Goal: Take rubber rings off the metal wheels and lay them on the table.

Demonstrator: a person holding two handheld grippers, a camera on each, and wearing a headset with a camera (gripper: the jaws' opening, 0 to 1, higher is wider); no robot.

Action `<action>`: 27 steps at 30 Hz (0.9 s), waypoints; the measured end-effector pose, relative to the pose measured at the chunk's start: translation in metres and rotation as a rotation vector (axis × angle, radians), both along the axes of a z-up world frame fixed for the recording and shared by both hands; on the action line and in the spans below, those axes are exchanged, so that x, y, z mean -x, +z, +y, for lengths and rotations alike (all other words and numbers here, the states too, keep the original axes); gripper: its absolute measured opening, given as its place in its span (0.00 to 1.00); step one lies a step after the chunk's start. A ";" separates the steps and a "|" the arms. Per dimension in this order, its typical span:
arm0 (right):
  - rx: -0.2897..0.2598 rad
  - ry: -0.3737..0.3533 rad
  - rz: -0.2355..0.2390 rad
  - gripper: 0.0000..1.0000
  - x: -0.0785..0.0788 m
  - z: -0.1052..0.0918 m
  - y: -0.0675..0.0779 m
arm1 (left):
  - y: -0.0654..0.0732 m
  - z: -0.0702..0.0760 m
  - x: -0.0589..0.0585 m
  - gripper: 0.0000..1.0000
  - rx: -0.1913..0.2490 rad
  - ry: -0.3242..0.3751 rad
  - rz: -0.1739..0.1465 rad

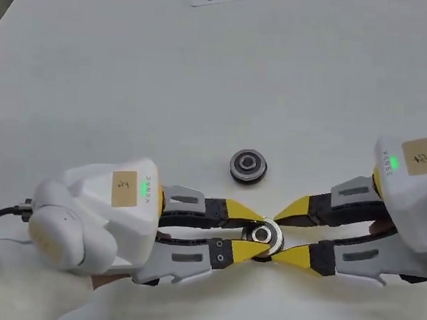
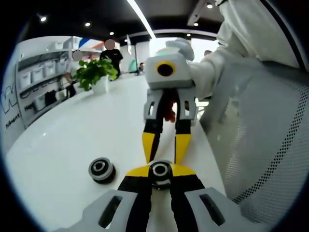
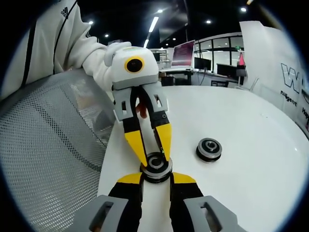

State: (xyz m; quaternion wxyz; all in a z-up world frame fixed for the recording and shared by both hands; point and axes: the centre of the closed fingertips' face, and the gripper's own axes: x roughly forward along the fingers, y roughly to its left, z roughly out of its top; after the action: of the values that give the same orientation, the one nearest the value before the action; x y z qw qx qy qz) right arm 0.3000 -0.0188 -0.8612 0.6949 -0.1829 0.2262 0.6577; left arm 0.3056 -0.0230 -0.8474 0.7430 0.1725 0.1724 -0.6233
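nearest me, the left gripper (image 1: 257, 234) is pointing in from the left across the white table (image 1: 132, 66), and its yellow-tipped jaws are clamping a metal wheel (image 1: 265, 237) from both sides. the right gripper (image 1: 275, 237) is facing it from the opposite side, nose to nose, and its jaws are pinching the same wheel too, so the wheel is sitting right between the four yellow tips, near the table's front edge. in the left gripper view the wheel is lying flat between that gripper's own jaw tips, hub facing up, with the right gripper's tips touching its far rim. whether it is resting on the table or hanging just above it, i cannot tell. a dark rubber ring (image 3: 157, 176) is showing round the wheel's outside, still seated on the metal. a second wheel (image 1: 247, 166) is lying flat on the table just beyond the meeting grippers, apart from them and untouched, wearing a dark ring of its own; it is sitting to the left of the left gripper's jaws and to the right of the right gripper's. a white sleeve (image 3: 72, 43) is showing behind the left gripper in the right gripper view
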 end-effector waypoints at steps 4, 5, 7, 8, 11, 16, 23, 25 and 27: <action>0.051 0.022 -0.069 0.12 -0.003 -0.005 -0.003 | 0.000 0.000 0.000 0.14 -0.001 0.000 -0.002; 0.036 0.016 -0.048 0.12 -0.001 -0.003 -0.002 | 0.000 0.000 0.000 0.14 -0.001 0.000 -0.002; 0.043 0.018 -0.049 0.11 -0.002 -0.004 -0.003 | 0.000 0.000 -0.001 0.14 -0.001 0.000 -0.002; 0.046 0.018 -0.052 0.11 -0.002 -0.004 -0.003 | 0.000 0.000 -0.001 0.14 -0.001 0.000 -0.001; 0.056 0.013 -0.049 0.09 -0.003 -0.006 -0.004 | 0.000 0.000 -0.001 0.14 -0.001 0.001 -0.001; 0.054 -0.023 0.005 0.06 -0.003 -0.007 -0.006 | 0.000 0.000 -0.002 0.13 0.000 0.000 -0.003; 0.062 -0.043 0.044 0.03 -0.003 -0.007 -0.006 | -0.001 0.000 -0.002 0.13 0.000 0.002 -0.005; 0.064 -0.046 0.047 0.02 -0.003 -0.007 -0.006 | -0.001 0.000 -0.002 0.13 0.000 0.004 -0.005; 0.071 -0.048 0.034 0.01 -0.004 -0.007 -0.006 | -0.001 0.000 -0.002 0.13 0.000 0.004 -0.005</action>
State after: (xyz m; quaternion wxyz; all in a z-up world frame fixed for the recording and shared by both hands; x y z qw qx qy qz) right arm 0.3038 -0.0259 -0.8672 0.6996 -0.1907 0.2656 0.6353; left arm 0.3078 -0.0227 -0.8481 0.7445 0.1738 0.1711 -0.6215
